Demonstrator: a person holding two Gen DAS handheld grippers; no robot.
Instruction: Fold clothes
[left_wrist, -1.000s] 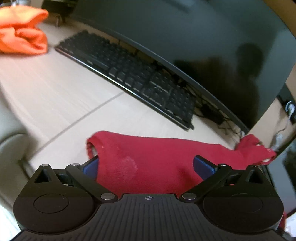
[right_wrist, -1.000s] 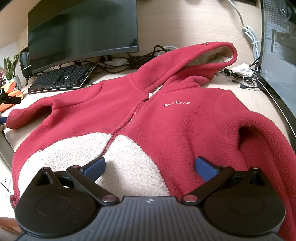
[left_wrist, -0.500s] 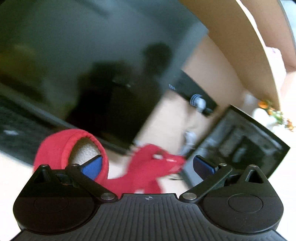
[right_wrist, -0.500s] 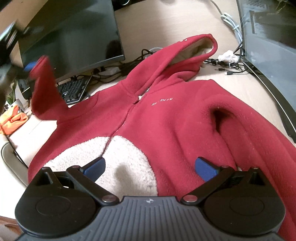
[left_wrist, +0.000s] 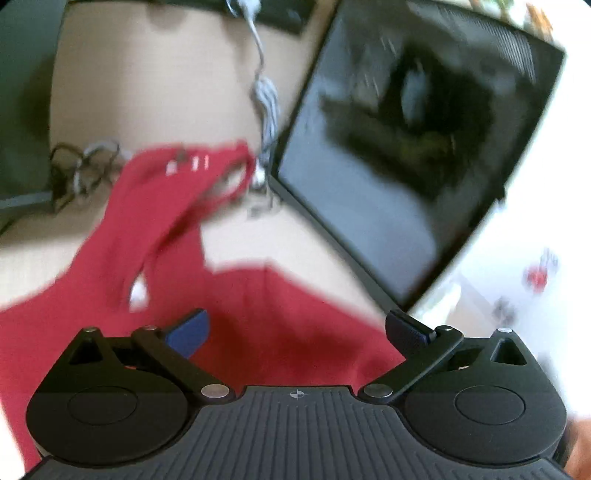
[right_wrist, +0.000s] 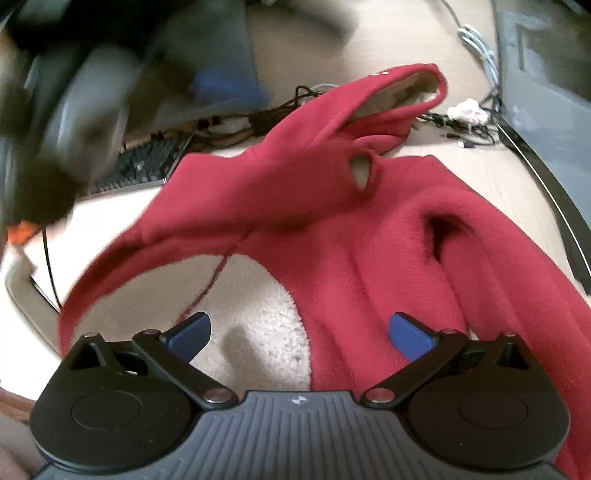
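Note:
A red fleece hoodie (right_wrist: 369, 236) with a cream lower front lies face up on the desk. Its left sleeve (right_wrist: 266, 184) lies folded across the chest, cuff near the collar. The hood (right_wrist: 399, 88) points to the back. My right gripper (right_wrist: 299, 332) is open and empty, hovering over the hem. My left gripper (left_wrist: 295, 328) is open above the red fabric (left_wrist: 258, 314); it shows as a dark blur in the right wrist view (right_wrist: 74, 110), up and to the left of the sleeve.
A black keyboard (right_wrist: 147, 166) and a monitor sit at the back left. A dark screen (left_wrist: 406, 147) stands along the right edge. Tangled cables (right_wrist: 461, 122) lie behind the hood. An orange cloth (right_wrist: 22, 230) lies at far left.
The left gripper carried the left sleeve up and across onto the chest, let it go and now stands open. The right gripper stayed open over the hem and moved in slightly.

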